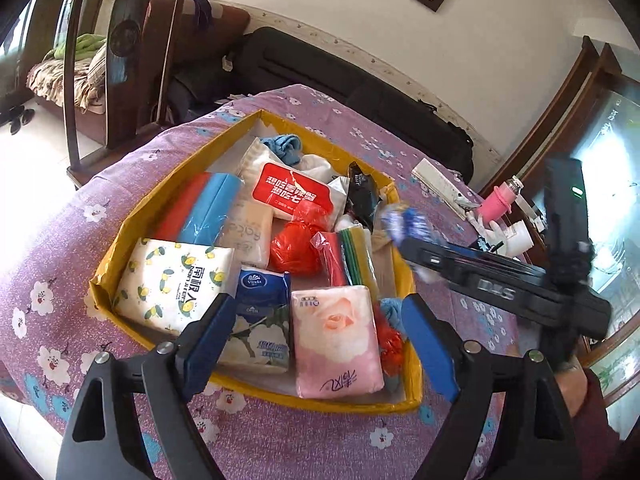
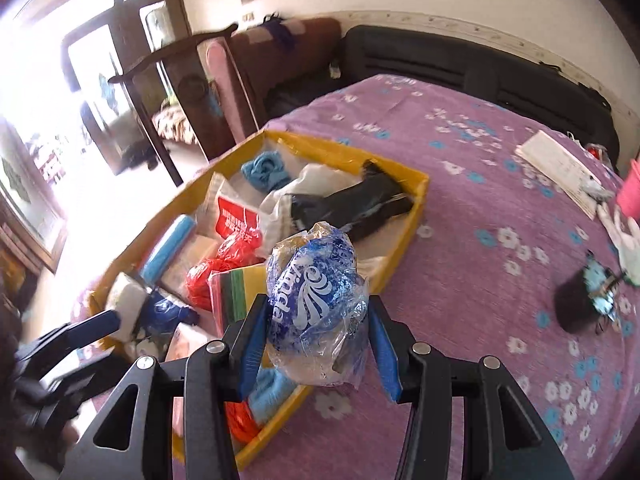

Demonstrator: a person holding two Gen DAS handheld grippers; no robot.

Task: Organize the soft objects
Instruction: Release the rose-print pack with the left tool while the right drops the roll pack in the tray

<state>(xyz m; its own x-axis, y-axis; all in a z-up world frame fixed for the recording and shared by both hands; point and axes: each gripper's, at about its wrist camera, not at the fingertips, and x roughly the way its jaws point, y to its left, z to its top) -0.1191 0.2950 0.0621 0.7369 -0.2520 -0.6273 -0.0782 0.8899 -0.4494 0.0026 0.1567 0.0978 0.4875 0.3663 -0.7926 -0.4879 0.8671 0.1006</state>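
Observation:
A yellow cardboard box on a purple flowered tablecloth holds several soft packs: a lemon-print tissue pack, a blue Vinda pack, a pink rose pack, a red pack and a red plastic bag. My left gripper is open and empty above the box's near end. My right gripper is shut on a crumpled blue-and-clear Vinda plastic bag, held over the box's right edge. It shows blurred in the left wrist view.
A white flat box, a pink cup, a white glove and a dark small object lie on the cloth to the right. A wooden chair and a dark sofa stand behind the table.

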